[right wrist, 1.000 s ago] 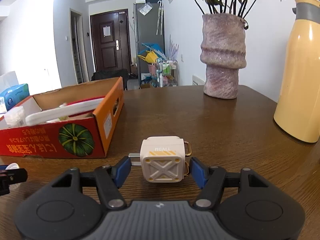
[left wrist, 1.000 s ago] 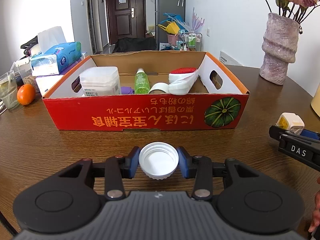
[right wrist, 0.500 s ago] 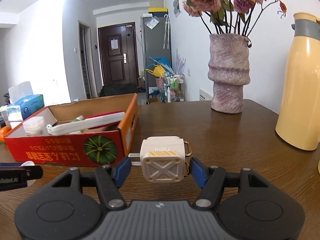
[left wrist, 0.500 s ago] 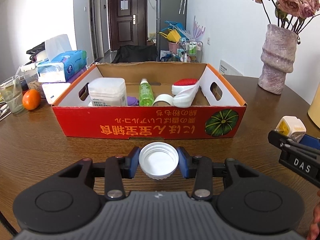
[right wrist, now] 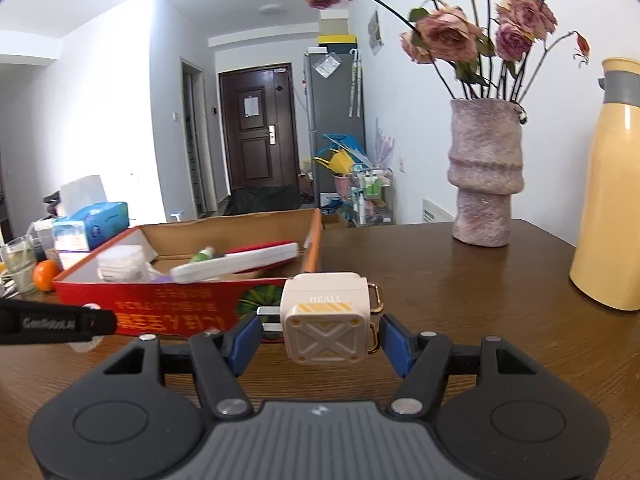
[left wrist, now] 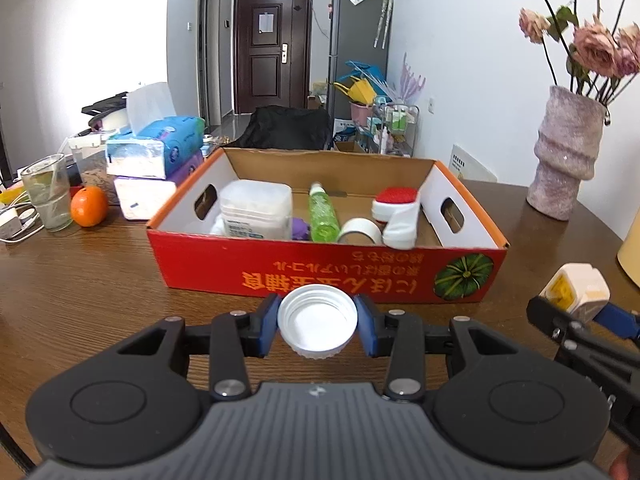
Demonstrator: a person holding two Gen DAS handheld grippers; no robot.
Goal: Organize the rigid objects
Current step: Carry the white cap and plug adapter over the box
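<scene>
Left wrist view: nearest, the left gripper (left wrist: 317, 325) is clamped on a white bottle cap (left wrist: 317, 322), open side facing the camera, held above the wooden table (left wrist: 80, 280). Just beyond it sits the red cardboard box (left wrist: 328, 268), holding a clear plastic tub (left wrist: 256, 216), a green bottle (left wrist: 322, 212), a roll of tape (left wrist: 359, 232) and a white brush with a red pad (left wrist: 398, 212). Left of the box lie an orange (left wrist: 89, 206), a glass (left wrist: 46, 192) and tissue packs (left wrist: 156, 148); a vase of roses (left wrist: 564, 152) stands far right. In the right wrist view, the right gripper (right wrist: 322, 338) has a cream plug adapter (right wrist: 325, 318) between its blue pads, though I cannot tell whether they press on it. It hangs just in front of the box's pumpkin corner, with a yellow flask (right wrist: 612, 192) off to the right
</scene>
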